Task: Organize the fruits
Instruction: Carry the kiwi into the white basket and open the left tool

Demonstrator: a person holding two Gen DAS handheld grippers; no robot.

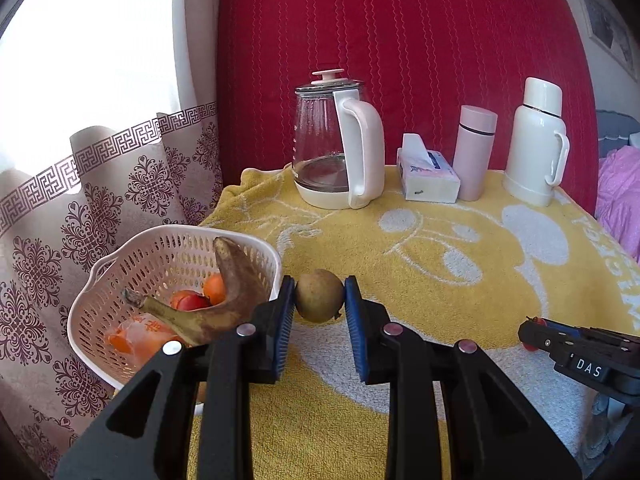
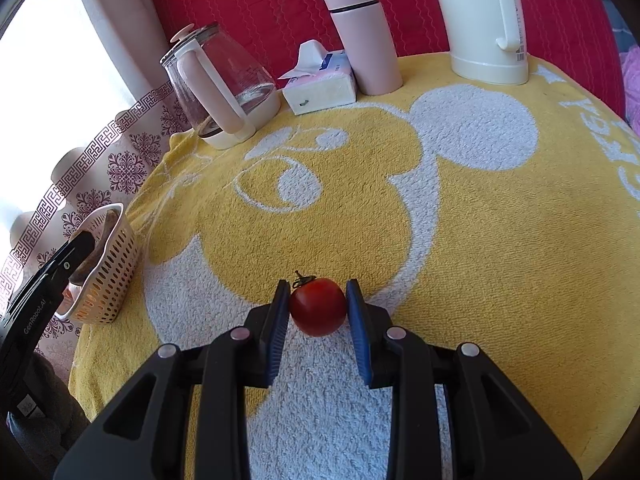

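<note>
Your left gripper [image 1: 320, 300] is clamped on a brownish pear [image 1: 319, 295], held between its blue pads just right of the white basket [image 1: 120, 276] with the banana [image 1: 208, 304]; your right gripper [image 2: 318, 306] pinches a red tomato [image 2: 318, 306] just above the yellow towel [image 2: 480, 240] covering the counter.

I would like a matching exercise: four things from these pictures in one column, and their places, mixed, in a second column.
1. pear
2. tomato
3. banana
4. tissue pack

a. in the white basket
b. between the left tool fingers
c. beside the pink bottle
d. between the right tool fingers

Pairs: 1-b, 2-d, 3-a, 4-c
</note>
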